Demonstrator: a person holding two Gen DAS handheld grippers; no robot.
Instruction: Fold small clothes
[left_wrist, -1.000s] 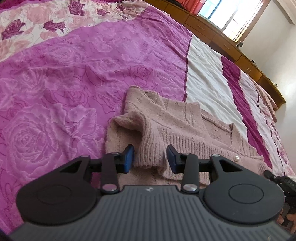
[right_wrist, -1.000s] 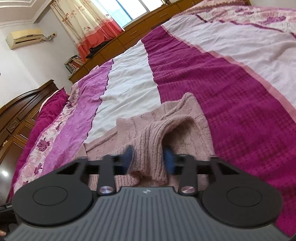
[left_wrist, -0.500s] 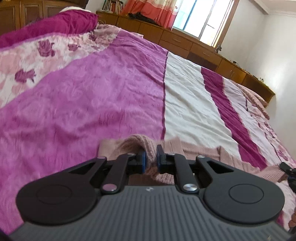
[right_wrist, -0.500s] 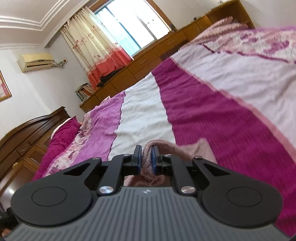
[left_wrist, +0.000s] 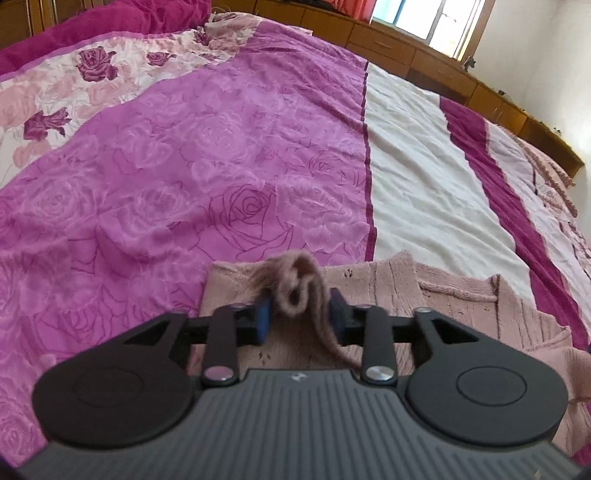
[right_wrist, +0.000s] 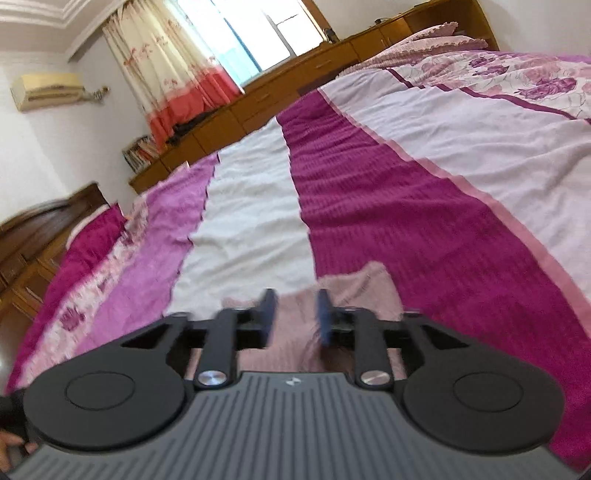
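A dusty-pink knitted sweater (left_wrist: 461, 306) lies flat on the bed just ahead of my left gripper (left_wrist: 300, 315). A bunched, blurred fold of it (left_wrist: 295, 284) hangs loose between the blue pads while the jaws are opening. In the right wrist view the same sweater (right_wrist: 354, 284) lies under and beyond my right gripper (right_wrist: 295, 314). Its jaws are opening too, with knit below them and nothing pinched between the pads.
The bedspread (left_wrist: 184, 166) has pink rose, white and magenta stripes and stretches far ahead. Low wooden cabinets (right_wrist: 295, 85) run under the window and curtain (right_wrist: 177, 74). A dark headboard (right_wrist: 44, 221) is at left. A person's hand (right_wrist: 11, 448) shows at the lower left edge.
Both grippers pinched shut on folds of the sweater, carried them over the garment, and now stand apart again. The left fold slips free; the right pads hold no knit.
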